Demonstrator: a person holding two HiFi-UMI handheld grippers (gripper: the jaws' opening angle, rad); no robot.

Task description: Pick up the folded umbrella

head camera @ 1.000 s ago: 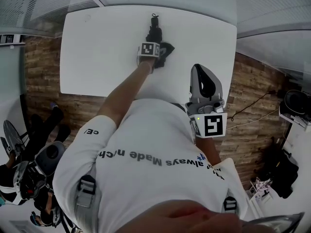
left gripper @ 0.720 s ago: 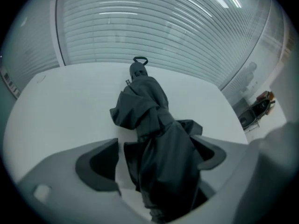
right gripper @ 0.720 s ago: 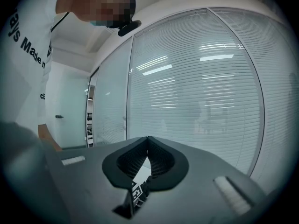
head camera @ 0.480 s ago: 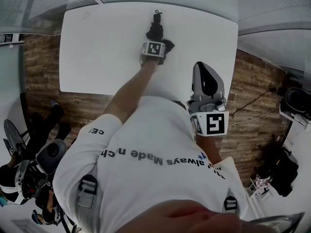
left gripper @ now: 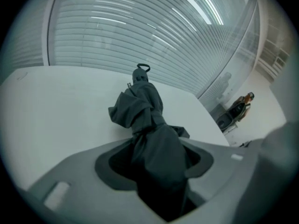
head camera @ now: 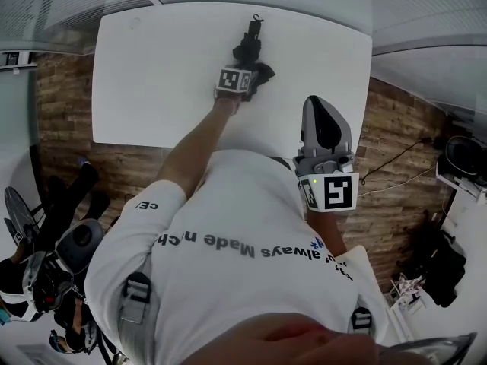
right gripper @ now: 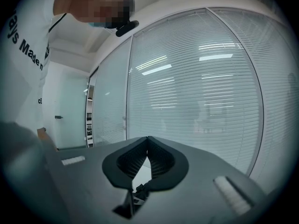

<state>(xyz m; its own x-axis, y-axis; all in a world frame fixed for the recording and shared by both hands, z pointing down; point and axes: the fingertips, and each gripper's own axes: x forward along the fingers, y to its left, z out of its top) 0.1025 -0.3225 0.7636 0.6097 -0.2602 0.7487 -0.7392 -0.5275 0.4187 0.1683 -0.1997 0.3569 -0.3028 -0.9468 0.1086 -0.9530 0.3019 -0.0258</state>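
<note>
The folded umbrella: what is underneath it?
The white table lies under the folded umbrella. Its near end sits between the closing jaws of the left gripper, which cover whatever is below that end.

Left tool [head camera: 243, 67], jaws closing around umbrella [left gripper: 148, 120]; right tool [right gripper: 148, 143], jaws together.

White table [head camera: 152, 74] with dark folded umbrella [head camera: 247, 50] near its far edge

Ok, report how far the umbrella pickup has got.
Done: the left gripper is at the folded umbrella, fabric between its jaws. In hand: those jaws are closing on it. To do: the lift, as it lies on the table. The right gripper is shut, empty.
</note>
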